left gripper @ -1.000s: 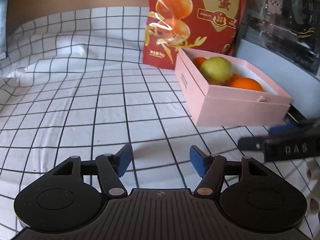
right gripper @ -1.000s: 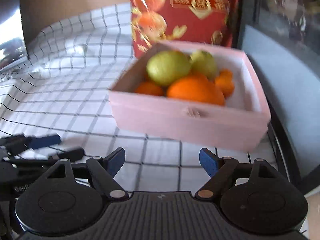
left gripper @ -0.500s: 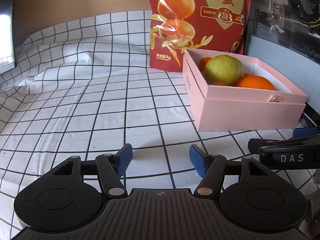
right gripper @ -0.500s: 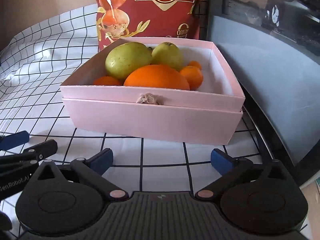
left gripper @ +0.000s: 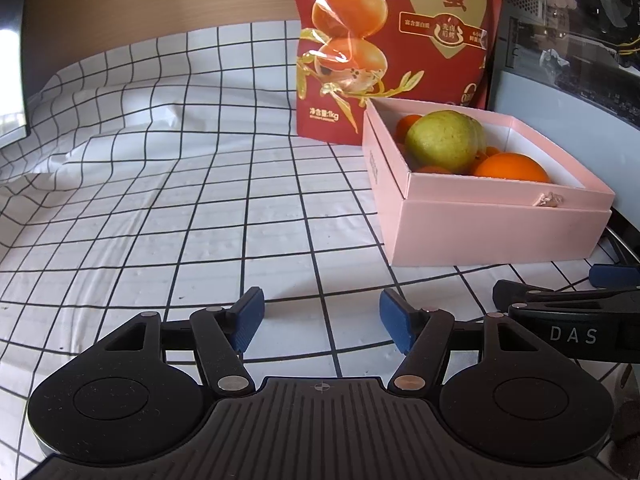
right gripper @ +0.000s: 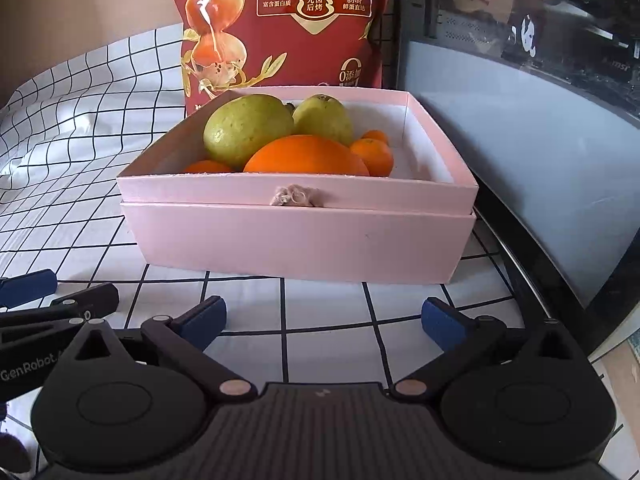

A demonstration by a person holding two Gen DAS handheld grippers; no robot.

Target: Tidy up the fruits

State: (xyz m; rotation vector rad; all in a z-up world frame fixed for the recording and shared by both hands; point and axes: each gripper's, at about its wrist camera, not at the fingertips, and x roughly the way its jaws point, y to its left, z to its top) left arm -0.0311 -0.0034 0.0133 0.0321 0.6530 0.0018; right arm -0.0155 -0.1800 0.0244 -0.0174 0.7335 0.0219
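your left claw hangs spread and empty over the gridded white cloth covering the surface, its blue pads well apart; your right claw is likewise spread wide, pinching nothing, just short of the pink box. in the left view the right claw's side reads "das", and in the right view the left claw at the left edge reads "genrobot". the fruits sit in the open pink box: a large green fruit, a second green one behind it, a big orange at the front wall and small oranges to its right, with bare white lining in the box's right part. a frayed tab marks the middle of the front rim. behind the box stands a red snack bag printed with chinese characters and "1kg". right of the box a glass-sided computer case stands near it, and the cloth's edge falls just beside the box's right corner. to the left the cloth runs wide and rumpled toward the wooden wall.
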